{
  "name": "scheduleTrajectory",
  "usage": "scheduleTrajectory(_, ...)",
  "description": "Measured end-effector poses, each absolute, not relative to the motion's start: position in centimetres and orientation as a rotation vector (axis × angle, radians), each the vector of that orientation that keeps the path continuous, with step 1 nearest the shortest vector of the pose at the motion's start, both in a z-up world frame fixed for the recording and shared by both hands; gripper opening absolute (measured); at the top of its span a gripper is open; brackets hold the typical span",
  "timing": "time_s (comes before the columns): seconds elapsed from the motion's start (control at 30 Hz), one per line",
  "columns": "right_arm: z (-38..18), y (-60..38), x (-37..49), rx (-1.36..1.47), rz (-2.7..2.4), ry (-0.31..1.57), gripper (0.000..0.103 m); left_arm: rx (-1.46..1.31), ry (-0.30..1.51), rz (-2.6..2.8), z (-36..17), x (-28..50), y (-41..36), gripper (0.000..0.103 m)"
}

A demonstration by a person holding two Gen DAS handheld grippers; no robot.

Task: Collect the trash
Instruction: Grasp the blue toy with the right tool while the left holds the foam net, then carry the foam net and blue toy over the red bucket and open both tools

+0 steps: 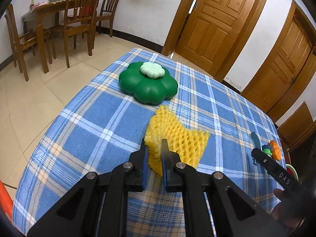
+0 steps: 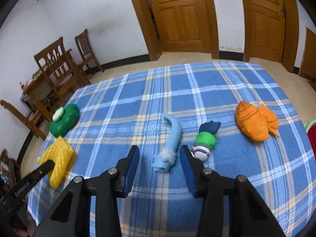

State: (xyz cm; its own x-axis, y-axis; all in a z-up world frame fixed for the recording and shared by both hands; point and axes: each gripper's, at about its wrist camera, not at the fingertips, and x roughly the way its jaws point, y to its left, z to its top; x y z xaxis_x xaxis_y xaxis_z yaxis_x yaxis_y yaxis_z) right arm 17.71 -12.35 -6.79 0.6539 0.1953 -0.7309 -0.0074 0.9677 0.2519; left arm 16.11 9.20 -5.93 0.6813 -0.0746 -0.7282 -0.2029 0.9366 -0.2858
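The left gripper [image 1: 154,148] is clamped on the yellow foam net [image 1: 175,136]. The right gripper [image 2: 159,154] is half open around the light-blue scrap [image 2: 170,138]; squeeze at its ragged near end before lifting off the table [image 2: 227,83].

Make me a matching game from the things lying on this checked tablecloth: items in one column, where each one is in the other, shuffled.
Things:
1. yellow foam net
2. light blue curved piece
3. green flower-shaped container
4. orange cloth bundle

Places:
A. far right on the tablecloth
B. between the open fingers of the right gripper
C. pinched in the left gripper
D. just beyond the net, by the table's left edge

Pairs: 1-C, 2-B, 3-D, 4-A
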Motion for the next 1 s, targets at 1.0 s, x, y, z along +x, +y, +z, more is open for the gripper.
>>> scheduleTrajectory(1.0,-4.9,-13.9,13.9,0.211,0.094,0.818,0.020,-0.416,0.806,-0.033,-4.7,14.9,7.6,0.010)
